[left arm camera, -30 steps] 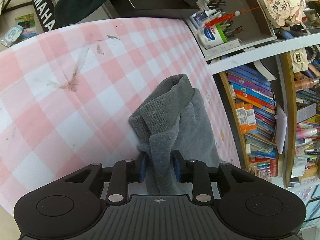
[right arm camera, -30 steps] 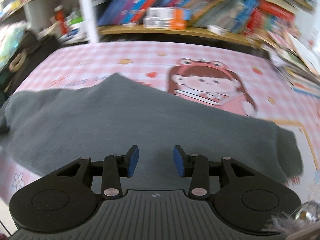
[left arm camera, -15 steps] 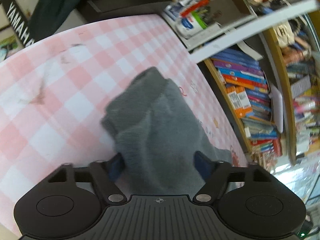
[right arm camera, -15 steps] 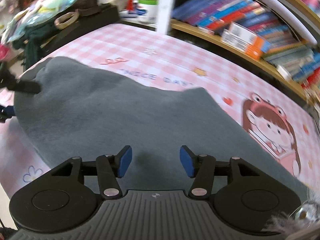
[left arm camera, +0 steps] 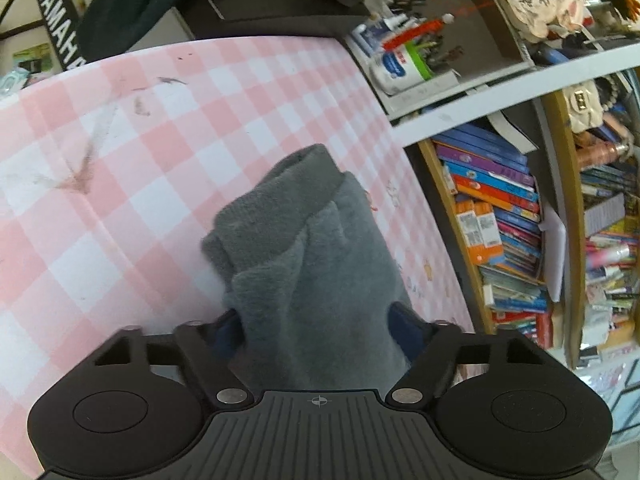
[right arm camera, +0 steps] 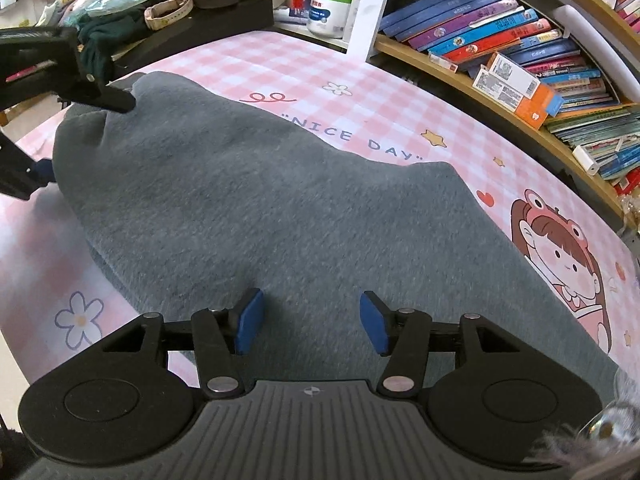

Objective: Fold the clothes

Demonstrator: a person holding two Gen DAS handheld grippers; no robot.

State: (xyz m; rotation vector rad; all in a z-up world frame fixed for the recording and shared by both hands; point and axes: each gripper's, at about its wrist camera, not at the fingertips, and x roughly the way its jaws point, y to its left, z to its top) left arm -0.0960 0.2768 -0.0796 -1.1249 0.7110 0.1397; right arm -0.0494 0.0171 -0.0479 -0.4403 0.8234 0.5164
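A grey fleece garment [right arm camera: 280, 200] lies spread over the pink checked tablecloth [right arm camera: 360, 92]. Its bunched end [left arm camera: 312, 240], with a ribbed cuff, runs back between the fingers of my left gripper [left arm camera: 316, 332]. Those jaws are closing, and the cloth fills the gap between the blue pads without being visibly squeezed. In the right wrist view the left gripper [right arm camera: 80, 136] straddles the garment's far left end. My right gripper [right arm camera: 312, 320] hovers open just over the garment's near middle, with nothing between its pads.
A bookshelf [right arm camera: 520, 60] packed with books runs along the far side of the table. A black keyboard [left arm camera: 280, 12] with dark green cloth [left arm camera: 132, 4] and clutter stands past the table's end. A pen pot and white jar [left arm camera: 396, 68] sit on a shelf.
My left jaws let go of a narrow pinch of cloth, sprang wide, and now come in around a thicker bunch. The right gripper swung across the garment, rolled, and opened a little wider.
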